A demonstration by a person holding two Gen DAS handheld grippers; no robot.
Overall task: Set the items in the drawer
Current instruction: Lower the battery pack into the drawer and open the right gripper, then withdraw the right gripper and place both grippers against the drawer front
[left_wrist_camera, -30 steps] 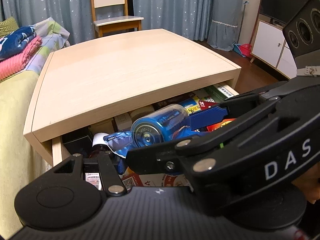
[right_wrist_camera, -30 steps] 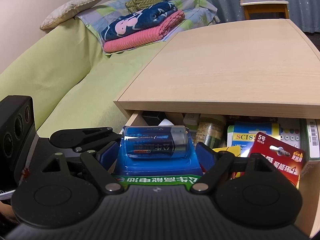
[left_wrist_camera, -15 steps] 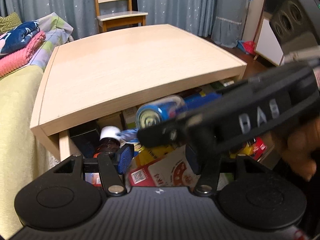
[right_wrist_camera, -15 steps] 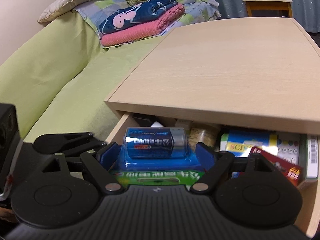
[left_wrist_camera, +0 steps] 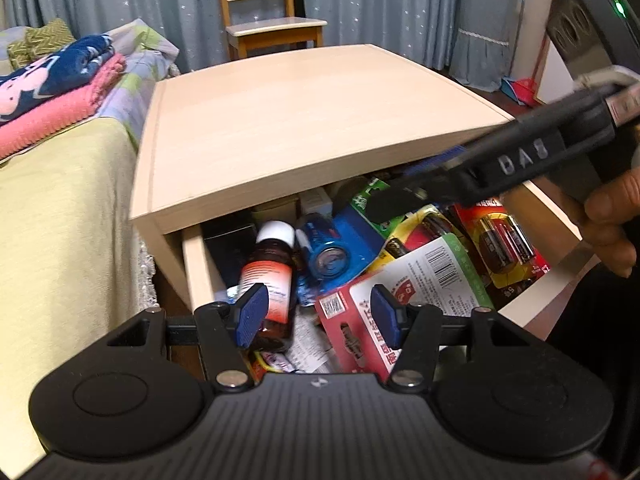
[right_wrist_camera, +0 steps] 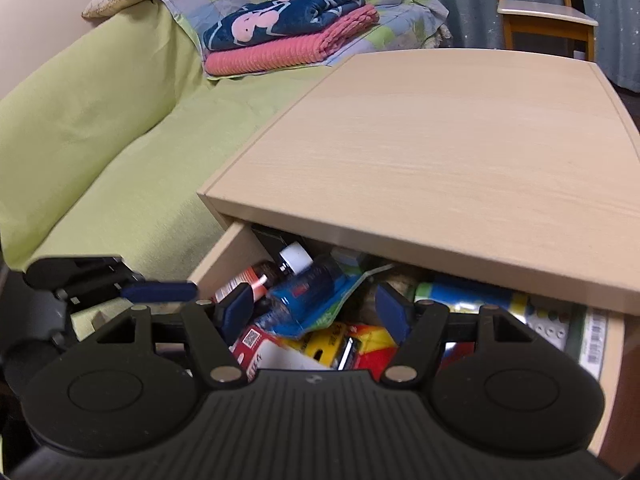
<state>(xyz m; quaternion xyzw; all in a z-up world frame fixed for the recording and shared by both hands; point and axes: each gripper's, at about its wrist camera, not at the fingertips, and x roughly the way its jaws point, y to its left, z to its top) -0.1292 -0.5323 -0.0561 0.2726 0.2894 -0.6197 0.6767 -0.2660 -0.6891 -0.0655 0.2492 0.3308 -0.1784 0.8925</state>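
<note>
The drawer (left_wrist_camera: pixel 196 260) (right_wrist_camera: pixel 216 264) under the pale wood table top (left_wrist_camera: pixel 312 112) stands pulled out and packed with items. The blue battery pack (left_wrist_camera: pixel 332 250) (right_wrist_camera: pixel 304 296) lies inside it, leaning on a brown bottle with a white cap (left_wrist_camera: pixel 272 264) (right_wrist_camera: pixel 294 258). A red carded pack (left_wrist_camera: pixel 404 300) and a red battery card (left_wrist_camera: pixel 504 240) lie beside them. My left gripper (left_wrist_camera: pixel 318 316) is open above the drawer's front, holding nothing. My right gripper (right_wrist_camera: pixel 316 310) (left_wrist_camera: pixel 408 188) is open over the drawer, and the pack is free below it. A hand (left_wrist_camera: pixel 612 220) holds it.
A green sofa (right_wrist_camera: pixel 100 128) runs along the table's left side, with folded pink and navy blankets (right_wrist_camera: pixel 288 36) on it. A wooden chair (left_wrist_camera: pixel 272 28) and grey curtains stand behind the table. A white cabinet (left_wrist_camera: pixel 552 76) stands at the far right.
The right gripper opened and let the blue battery pack drop into the drawer. It then drew back to the right. The left gripper rose and now looks down into the drawer.
</note>
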